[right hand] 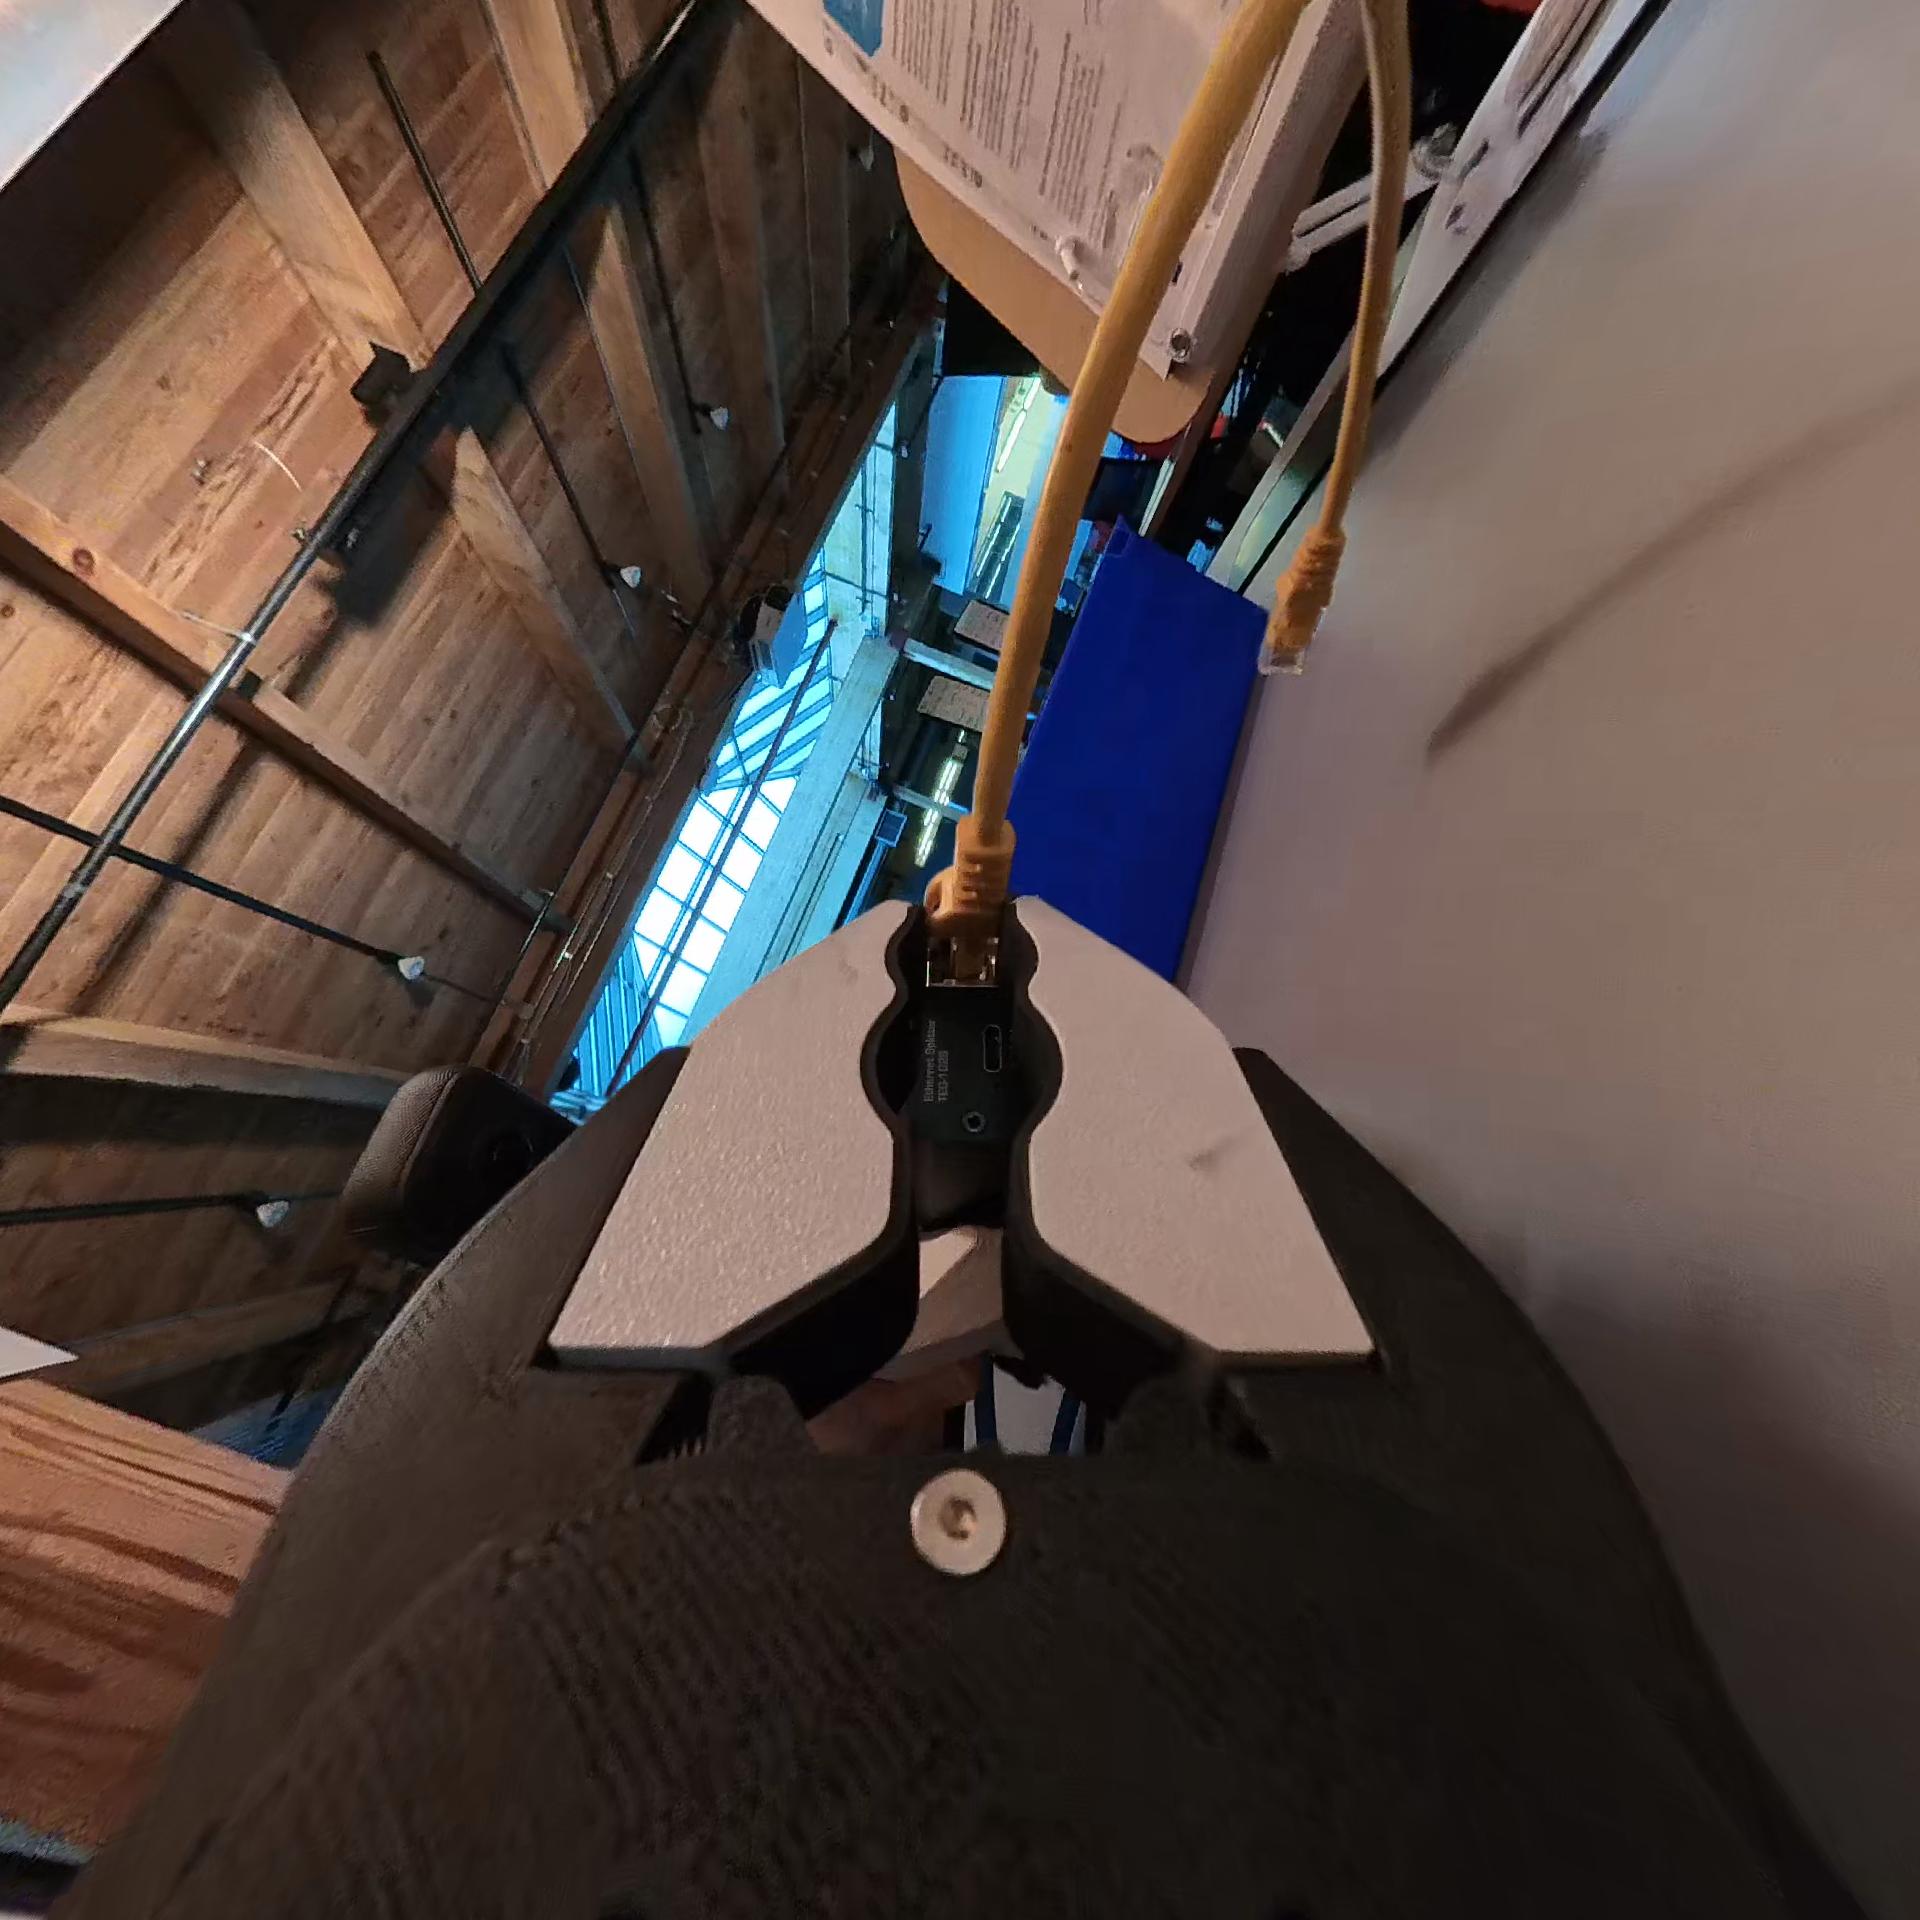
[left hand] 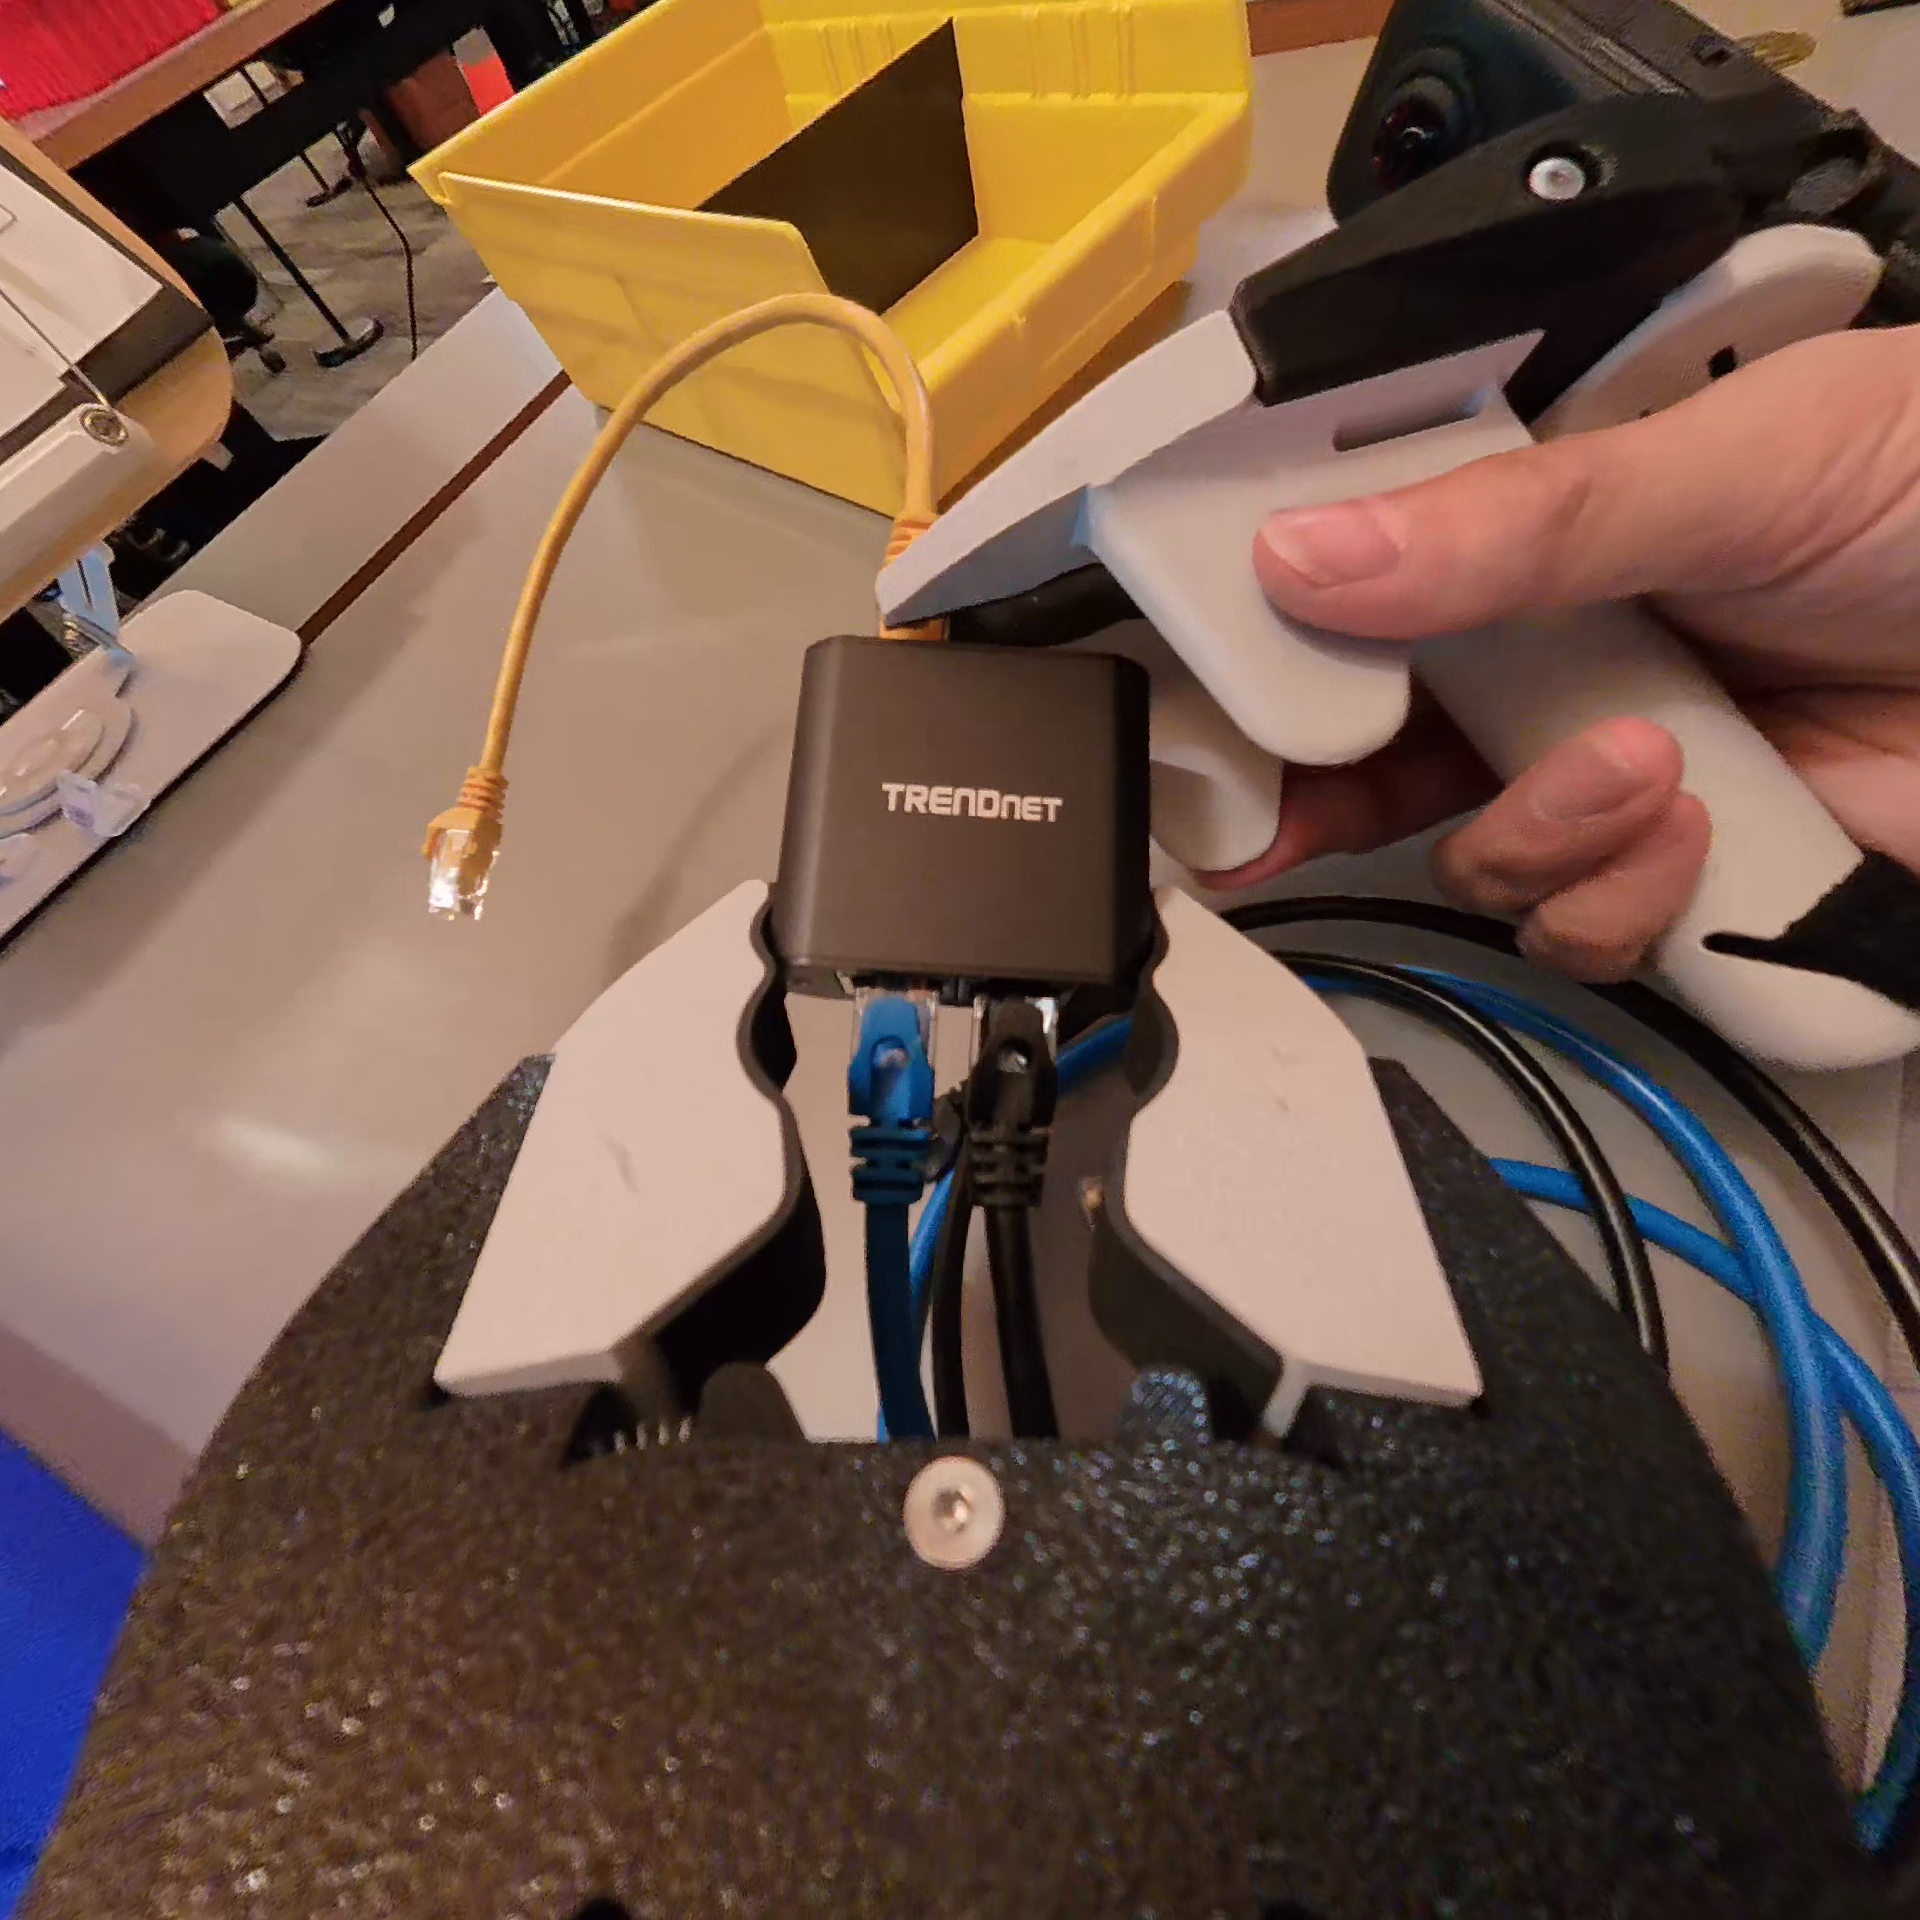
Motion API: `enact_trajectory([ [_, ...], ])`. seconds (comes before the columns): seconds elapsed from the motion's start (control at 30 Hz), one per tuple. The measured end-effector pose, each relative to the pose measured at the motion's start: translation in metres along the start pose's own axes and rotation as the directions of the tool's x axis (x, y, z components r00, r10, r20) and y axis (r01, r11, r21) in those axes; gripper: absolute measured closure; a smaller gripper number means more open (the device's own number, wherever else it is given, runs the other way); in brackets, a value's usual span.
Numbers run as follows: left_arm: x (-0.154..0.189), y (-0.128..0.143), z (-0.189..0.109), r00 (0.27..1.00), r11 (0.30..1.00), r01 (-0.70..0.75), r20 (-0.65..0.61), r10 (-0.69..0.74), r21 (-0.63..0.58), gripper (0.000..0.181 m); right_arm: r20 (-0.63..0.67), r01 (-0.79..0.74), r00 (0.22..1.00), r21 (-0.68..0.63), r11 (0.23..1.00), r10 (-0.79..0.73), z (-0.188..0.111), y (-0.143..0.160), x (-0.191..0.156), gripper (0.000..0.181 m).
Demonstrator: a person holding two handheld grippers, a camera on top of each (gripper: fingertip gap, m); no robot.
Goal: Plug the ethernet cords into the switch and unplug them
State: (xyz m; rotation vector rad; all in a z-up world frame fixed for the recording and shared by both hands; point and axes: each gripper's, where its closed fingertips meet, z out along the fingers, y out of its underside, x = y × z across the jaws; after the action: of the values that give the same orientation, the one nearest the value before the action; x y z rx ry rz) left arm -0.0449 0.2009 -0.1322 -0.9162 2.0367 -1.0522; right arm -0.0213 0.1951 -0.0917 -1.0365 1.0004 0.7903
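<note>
My left gripper [left hand: 961, 920] is shut on the near end of a small black switch [left hand: 966, 800] and holds it above the table. A blue cord's plug [left hand: 888, 1081] and a black cord's plug [left hand: 1013, 1091] sit in its near ports. A short yellow cord [left hand: 551, 540] is plugged into the far side; its free plug [left hand: 457, 852] hangs at the left. My right gripper [left hand: 909, 613], held by a hand [left hand: 1662, 582], is shut on the yellow plug [right hand: 966, 935] at the switch's far port. In the right wrist view the switch [right hand: 961, 1081] lies between the right gripper [right hand: 966, 930] fingers.
A yellow bin [left hand: 831, 260] with a black divider stands behind the switch on the grey table [left hand: 312, 1039]. Blue and black cable loops [left hand: 1766, 1299] lie at the right. A blue bin [right hand: 1132, 748] stands at the table's edge. A monitor base [left hand: 156, 675] is at the left. Spacing between my two grippers at the tips: around 4 cm.
</note>
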Motion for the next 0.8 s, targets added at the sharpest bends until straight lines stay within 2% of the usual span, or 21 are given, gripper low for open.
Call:
enact_trajectory([
  [0.4, -0.010, -0.008, 0.005, 0.993, 0.998, 0.038, 0.111, -0.042, 0.041, 0.119, 0.075, 0.163, 0.984, -0.054, 0.985, -0.159, 0.009, -0.007, -0.004, 0.169],
  [0.67, -0.013, -0.016, 0.004, 0.985, 0.992, 0.079, 0.145, -0.092, 0.098, 0.119, 0.120, 0.395, 0.916, -0.115, 0.911, -0.382, 0.014, -0.011, -0.014, 0.169],
  [0.8, -0.016, -0.022, 0.003, 0.979, 0.988, 0.067, 0.184, -0.093, 0.142, 0.119, 0.143, 0.408, 0.909, -0.111, 0.906, -0.392, 0.015, -0.013, -0.020, 0.168],
])
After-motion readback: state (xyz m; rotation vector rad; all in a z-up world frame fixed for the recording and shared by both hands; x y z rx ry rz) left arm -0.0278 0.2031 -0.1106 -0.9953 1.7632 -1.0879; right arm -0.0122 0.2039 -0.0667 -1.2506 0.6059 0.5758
